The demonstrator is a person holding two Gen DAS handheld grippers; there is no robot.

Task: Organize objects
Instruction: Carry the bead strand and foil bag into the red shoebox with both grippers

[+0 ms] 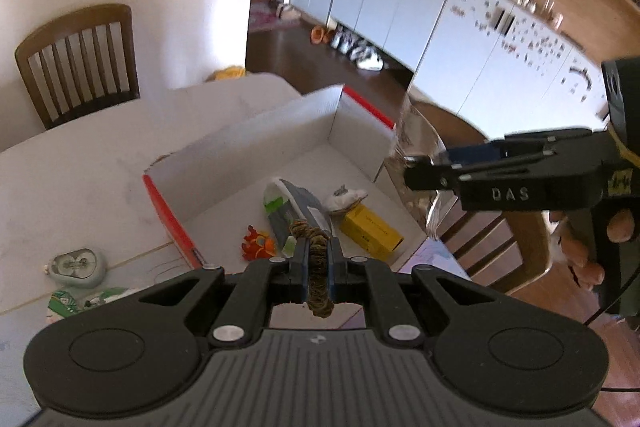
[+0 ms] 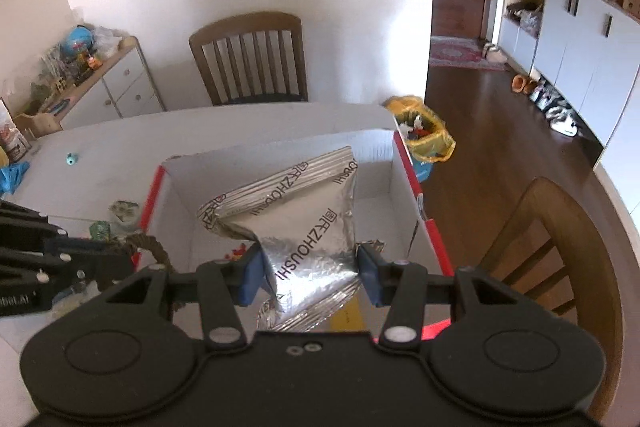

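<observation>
Presently, the white desk (image 2: 100,147) carries an open white cardboard box (image 1: 280,123) with red-edged flaps, standing near the desk's right edge, with a wooden chair (image 2: 250,59) behind the desk against the wall. Inside the box lie a grey and white pouch (image 1: 298,205), a yellow carton (image 1: 370,229) just beside it, a crumpled white item (image 1: 344,199) touching the carton's far end, and a small orange and red toy (image 1: 258,245) near the box's left wall. The right gripper (image 2: 308,269) is closed on a creased silver foil packet (image 2: 304,211), which it holds above the box interior; the packet fills the gap between the blue pads. The left gripper (image 1: 318,263) is clamped narrowly on a brown braided rope piece (image 1: 318,285), held over the near side of the box. Outside the box, on the desk to its left, sit a pale green case (image 1: 76,267) and, nearer the camera, a green-printed wrapper (image 1: 64,303).
</observation>
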